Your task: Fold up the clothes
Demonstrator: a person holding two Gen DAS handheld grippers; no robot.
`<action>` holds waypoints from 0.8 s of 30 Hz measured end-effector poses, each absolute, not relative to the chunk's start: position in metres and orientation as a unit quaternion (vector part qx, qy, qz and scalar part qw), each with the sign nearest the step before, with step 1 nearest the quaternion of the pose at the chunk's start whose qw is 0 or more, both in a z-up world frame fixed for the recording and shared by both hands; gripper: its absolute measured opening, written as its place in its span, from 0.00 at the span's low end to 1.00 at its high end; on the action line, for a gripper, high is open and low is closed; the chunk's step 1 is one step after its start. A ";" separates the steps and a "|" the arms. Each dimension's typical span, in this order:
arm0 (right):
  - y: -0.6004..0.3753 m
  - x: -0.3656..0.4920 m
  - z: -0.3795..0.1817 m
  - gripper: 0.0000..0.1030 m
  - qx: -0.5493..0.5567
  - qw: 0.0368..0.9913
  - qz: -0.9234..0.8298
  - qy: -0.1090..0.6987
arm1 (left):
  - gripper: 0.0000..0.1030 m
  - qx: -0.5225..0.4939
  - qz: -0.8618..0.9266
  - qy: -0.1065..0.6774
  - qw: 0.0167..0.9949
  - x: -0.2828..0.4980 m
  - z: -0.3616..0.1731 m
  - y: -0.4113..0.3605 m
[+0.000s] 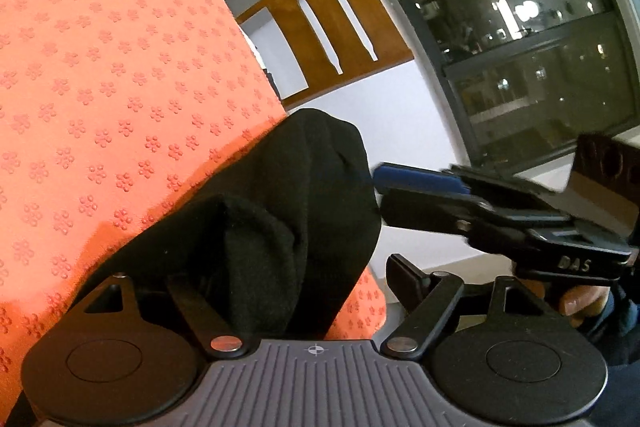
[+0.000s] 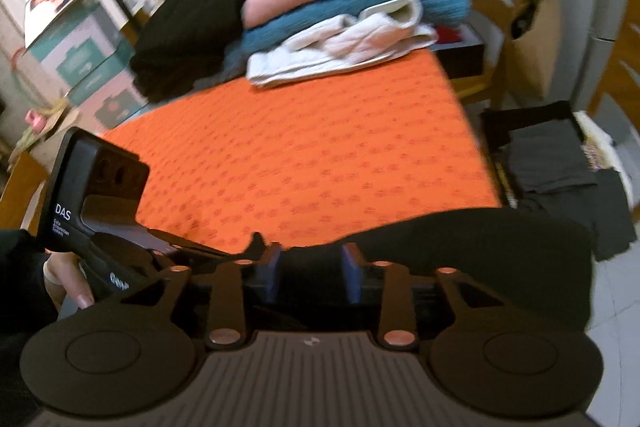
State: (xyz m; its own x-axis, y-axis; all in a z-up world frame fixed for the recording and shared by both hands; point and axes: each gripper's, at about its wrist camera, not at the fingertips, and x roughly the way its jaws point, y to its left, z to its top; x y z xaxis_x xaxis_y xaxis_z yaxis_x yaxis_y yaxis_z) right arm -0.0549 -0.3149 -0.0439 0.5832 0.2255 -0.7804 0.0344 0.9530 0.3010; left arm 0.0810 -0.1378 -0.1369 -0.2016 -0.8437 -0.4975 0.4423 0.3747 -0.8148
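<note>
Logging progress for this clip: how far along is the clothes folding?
Done, apparently: a dark folded stack sits beside the orange mat. In hand: a black garment at the mat's near edge, lying between the right gripper's open fingers. Left: the pink, teal and white pile at the far end.
</note>
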 end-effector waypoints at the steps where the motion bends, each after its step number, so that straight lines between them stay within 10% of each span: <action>1: -0.319 -0.063 -0.044 0.62 0.144 0.883 0.041 0.446 | 0.78 -0.180 -0.528 0.566 0.607 0.081 -0.137 -0.137; 24: -0.238 -0.082 -0.130 0.80 -0.045 0.882 0.062 0.465 | 0.78 -0.224 -0.478 0.577 0.624 0.087 -0.133 -0.130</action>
State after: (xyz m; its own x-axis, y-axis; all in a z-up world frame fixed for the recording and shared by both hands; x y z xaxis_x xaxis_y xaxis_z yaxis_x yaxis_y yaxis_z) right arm -0.0821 -0.2383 -0.1295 0.5606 0.0683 -0.8252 -0.1522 0.9881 -0.0216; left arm 0.0868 -0.1305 -0.1325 -0.1211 -0.8545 -0.5051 0.3370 0.4433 -0.8306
